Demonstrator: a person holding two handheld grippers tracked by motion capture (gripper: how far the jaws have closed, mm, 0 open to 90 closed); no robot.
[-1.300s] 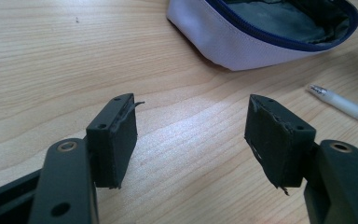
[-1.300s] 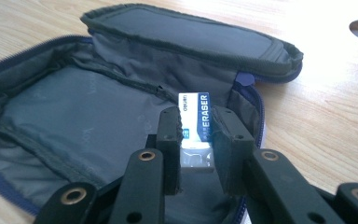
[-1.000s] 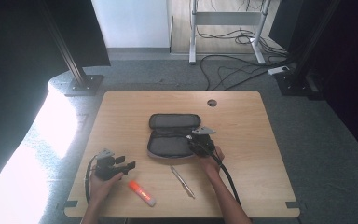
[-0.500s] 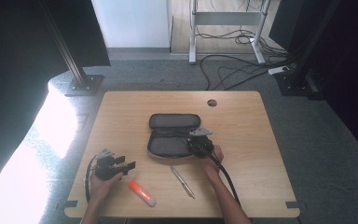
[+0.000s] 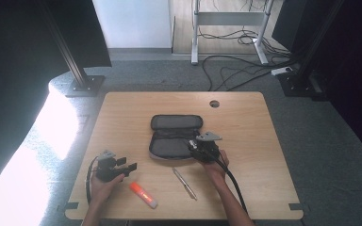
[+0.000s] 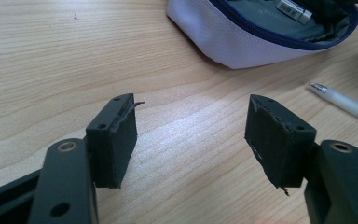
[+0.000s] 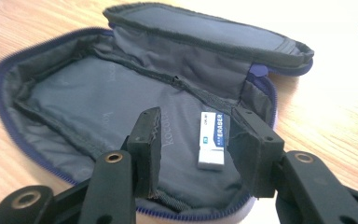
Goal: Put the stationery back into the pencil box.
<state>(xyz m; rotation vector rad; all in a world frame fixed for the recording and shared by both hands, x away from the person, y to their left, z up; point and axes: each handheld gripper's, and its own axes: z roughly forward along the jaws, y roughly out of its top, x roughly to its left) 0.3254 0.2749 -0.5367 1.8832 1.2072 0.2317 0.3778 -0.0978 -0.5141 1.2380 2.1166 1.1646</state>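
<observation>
1. Lying flat inside the open pencil case (image 7: 121, 116) is one white eraser (image 7: 211, 138), a small rectangular block in a printed sleeve, resting on the soft grey fabric lining of the lower half.
2. Its long axis runs away from the right gripper's camera, toward the case's hinge fold, with the bare white end nearest the lens.
3. That case sits near the middle of the table (image 5: 264, 122), one oval zip pouch unzipped all the way, lid half (image 5: 176, 122) folded back toward the far edge, blue zipper tape around the rim.
4. The right gripper (image 7: 193, 140) hovers just over the lower half, jaws spread apart with the eraser showing in the gap and nothing touching it; the pads are black, blocky and a bit frayed at the edges.
5. Over at the near left, the left gripper (image 6: 191, 135) hangs above bare wood grain, jaws wide apart, holding nothing.
6. One slim silver-white pen (image 5: 185, 183) lies diagonally on the table between the two hands, just in front of the case.
7. One orange-and-white stick-shaped object (image 5: 143, 195) lies tilted near the left hand (image 5: 104, 184).
</observation>
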